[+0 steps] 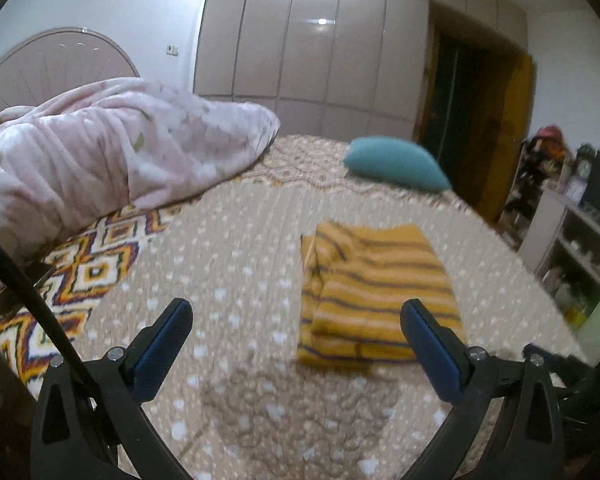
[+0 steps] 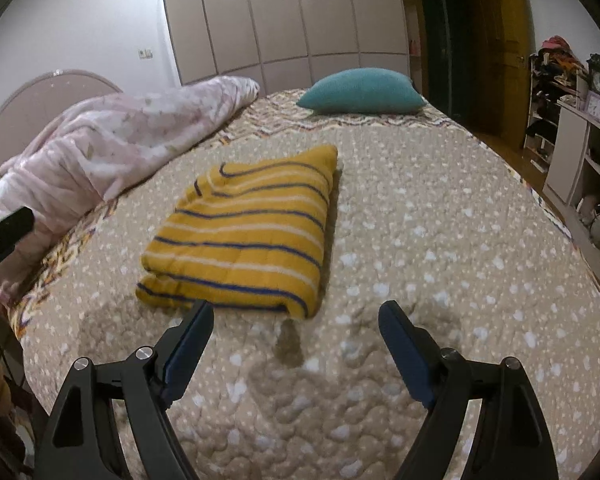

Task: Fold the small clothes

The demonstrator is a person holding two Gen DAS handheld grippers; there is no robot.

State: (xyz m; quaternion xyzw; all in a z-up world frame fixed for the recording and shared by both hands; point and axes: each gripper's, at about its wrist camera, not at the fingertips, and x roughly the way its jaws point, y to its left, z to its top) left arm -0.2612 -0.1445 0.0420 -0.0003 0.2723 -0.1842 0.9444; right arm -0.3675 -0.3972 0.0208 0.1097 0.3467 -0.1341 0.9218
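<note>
A yellow garment with blue and white stripes (image 1: 374, 292) lies folded into a compact rectangle on the bed's beige quilt (image 1: 236, 264). In the right wrist view it (image 2: 244, 232) sits just beyond my fingers, left of centre. My left gripper (image 1: 296, 320) is open and empty, hovering above the quilt with the garment's near edge behind its right finger (image 1: 428, 344). My right gripper (image 2: 296, 320) is open and empty, above the quilt just in front of the garment's near edge. Part of the left gripper (image 2: 4, 232) shows at the left edge of the right wrist view.
A bunched pink duvet (image 1: 112, 152) lies at the left of the bed. A teal pillow (image 2: 360, 92) sits at the far end. Wardrobe doors (image 1: 308, 40) line the back wall. Shelves with clutter (image 2: 572, 120) stand beyond the bed's right edge.
</note>
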